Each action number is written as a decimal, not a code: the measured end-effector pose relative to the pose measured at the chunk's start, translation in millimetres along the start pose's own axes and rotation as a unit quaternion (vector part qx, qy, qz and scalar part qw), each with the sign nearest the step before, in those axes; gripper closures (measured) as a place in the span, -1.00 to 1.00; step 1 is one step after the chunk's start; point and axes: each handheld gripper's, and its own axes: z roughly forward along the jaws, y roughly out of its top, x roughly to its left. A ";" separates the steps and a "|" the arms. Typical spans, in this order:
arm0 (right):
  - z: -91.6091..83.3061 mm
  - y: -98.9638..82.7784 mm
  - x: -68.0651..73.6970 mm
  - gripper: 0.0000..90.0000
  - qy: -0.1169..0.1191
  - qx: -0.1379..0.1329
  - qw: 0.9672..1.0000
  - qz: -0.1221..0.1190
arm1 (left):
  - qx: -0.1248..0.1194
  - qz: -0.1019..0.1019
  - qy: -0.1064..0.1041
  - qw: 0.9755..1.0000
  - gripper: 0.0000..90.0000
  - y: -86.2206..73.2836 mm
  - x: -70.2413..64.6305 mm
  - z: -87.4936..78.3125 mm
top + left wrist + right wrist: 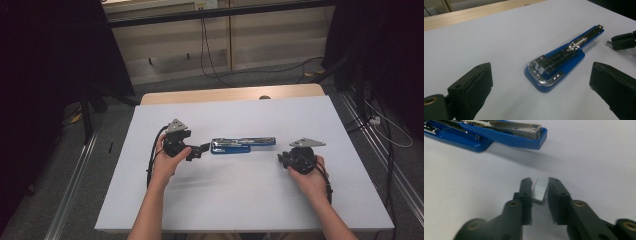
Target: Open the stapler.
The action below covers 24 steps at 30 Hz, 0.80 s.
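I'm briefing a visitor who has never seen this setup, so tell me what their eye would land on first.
First, the blue stapler lying opened out flat in the middle of the white table, its metal track facing up. Next, the small strip of staples between the fingers of the right gripper, just short of the stapler's tip. The left gripper sits at the stapler's other end, fingers spread wide and holding nothing.
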 end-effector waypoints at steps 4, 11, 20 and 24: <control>-0.1 -0.3 -3.0 0.71 0.009 -0.001 1.000 0.008 | 0.000 0.001 0.001 1.000 -0.90 0.1 0.1 -0.1; 1.8 2.3 -3.2 0.75 0.010 0.008 1.000 -0.003 | 0.003 0.000 0.001 1.000 -0.89 0.1 -0.2 -0.7; 2.0 6.1 -10.6 0.76 0.038 0.017 0.999 -0.012 | -0.001 -0.001 0.007 1.000 -0.89 0.0 2.9 -6.2; -0.5 12.2 -12.6 0.76 0.051 0.004 0.998 -0.026 | -0.001 -0.007 0.006 1.000 -0.89 -0.6 4.6 -8.6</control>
